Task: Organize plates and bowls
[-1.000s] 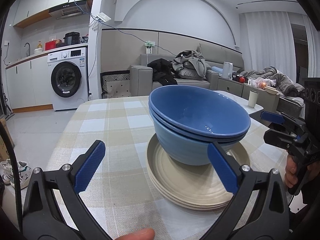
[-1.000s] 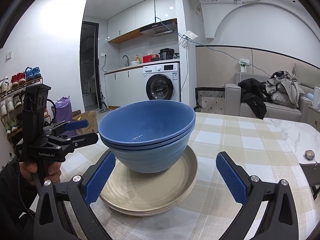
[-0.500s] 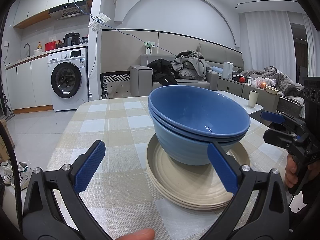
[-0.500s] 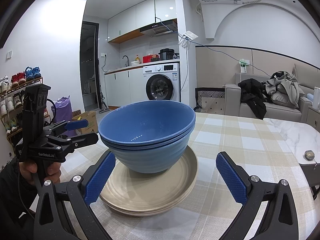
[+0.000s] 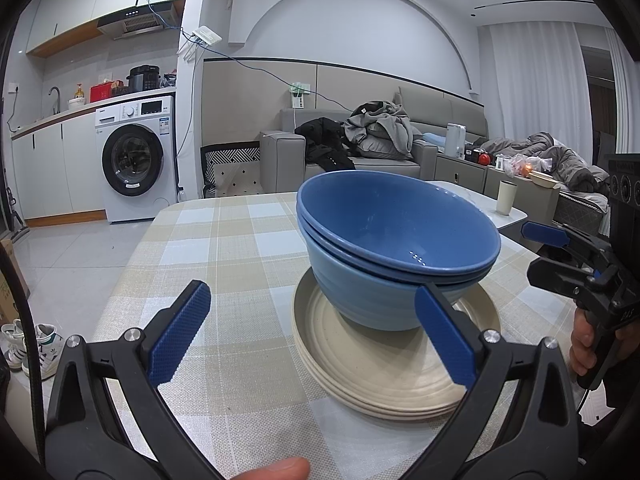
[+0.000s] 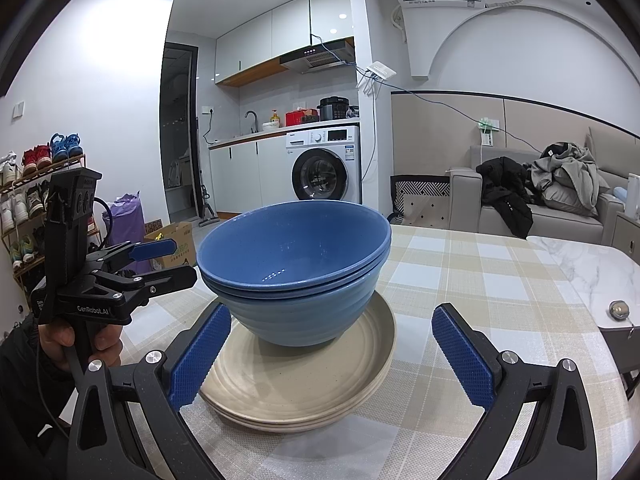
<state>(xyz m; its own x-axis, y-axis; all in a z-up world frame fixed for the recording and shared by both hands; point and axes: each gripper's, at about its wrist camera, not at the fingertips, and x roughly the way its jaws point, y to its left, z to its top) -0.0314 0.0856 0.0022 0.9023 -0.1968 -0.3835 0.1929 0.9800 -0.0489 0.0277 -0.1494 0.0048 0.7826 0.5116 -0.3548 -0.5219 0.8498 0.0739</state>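
Nested blue bowls (image 5: 396,248) (image 6: 294,266) sit on a stack of cream plates (image 5: 384,376) (image 6: 304,384) on the checked tablecloth. My left gripper (image 5: 312,336) is open with nothing between its fingers, standing just in front and to the left of the stack; its right finger (image 5: 444,340) overlaps the plates' near side. My right gripper (image 6: 332,356) is open too, its blue pads spread before the stack on the opposite side. Each gripper also shows in the other's view, held by a hand: the right gripper (image 5: 560,258) and the left gripper (image 6: 160,262), both with jaws apart.
The table (image 5: 224,240) has bare checked cloth to the left of the stack and behind it. A marble side table (image 6: 592,268) with a small round object stands at the right. A cup (image 5: 506,197), a sofa with clothes, a washing machine and a shoe rack lie beyond.
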